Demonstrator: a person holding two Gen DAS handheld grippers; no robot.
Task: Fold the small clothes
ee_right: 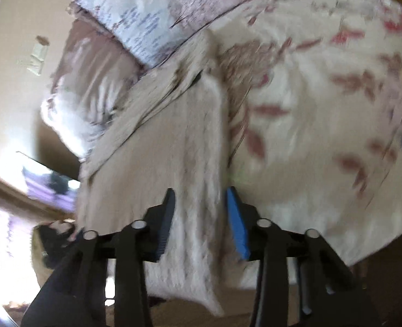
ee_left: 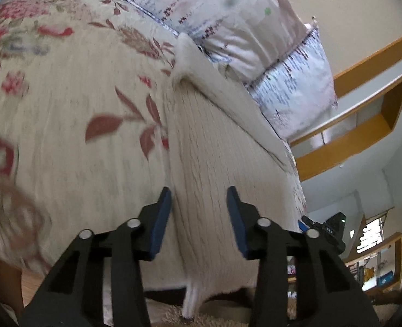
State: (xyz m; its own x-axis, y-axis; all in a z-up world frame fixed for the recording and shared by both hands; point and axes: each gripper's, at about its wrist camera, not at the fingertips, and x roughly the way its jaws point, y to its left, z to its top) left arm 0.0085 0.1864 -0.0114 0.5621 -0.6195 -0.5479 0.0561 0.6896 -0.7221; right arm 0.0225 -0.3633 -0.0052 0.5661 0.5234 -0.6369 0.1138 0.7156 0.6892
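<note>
A cream ribbed knit garment [ee_left: 214, 147] lies on the floral bedspread [ee_left: 64, 95], its near end hanging over the bed's edge. My left gripper [ee_left: 199, 212] is open, its blue-padded fingers [ee_left: 161, 218] on either side of the garment's near part. In the right wrist view the same garment [ee_right: 173, 150] lies between my right gripper's [ee_right: 201, 212] open fingers [ee_right: 237, 223], with a folded edge running up its right side. That view is blurred.
Patterned pillows [ee_left: 228, 21] lie at the head of the bed, also seen in the right wrist view [ee_right: 135, 21]. A wooden wall shelf [ee_left: 364, 125] is at the right. The other gripper [ee_left: 326, 231] shows at the garment's right edge. A rug [ee_left: 214, 313] lies below.
</note>
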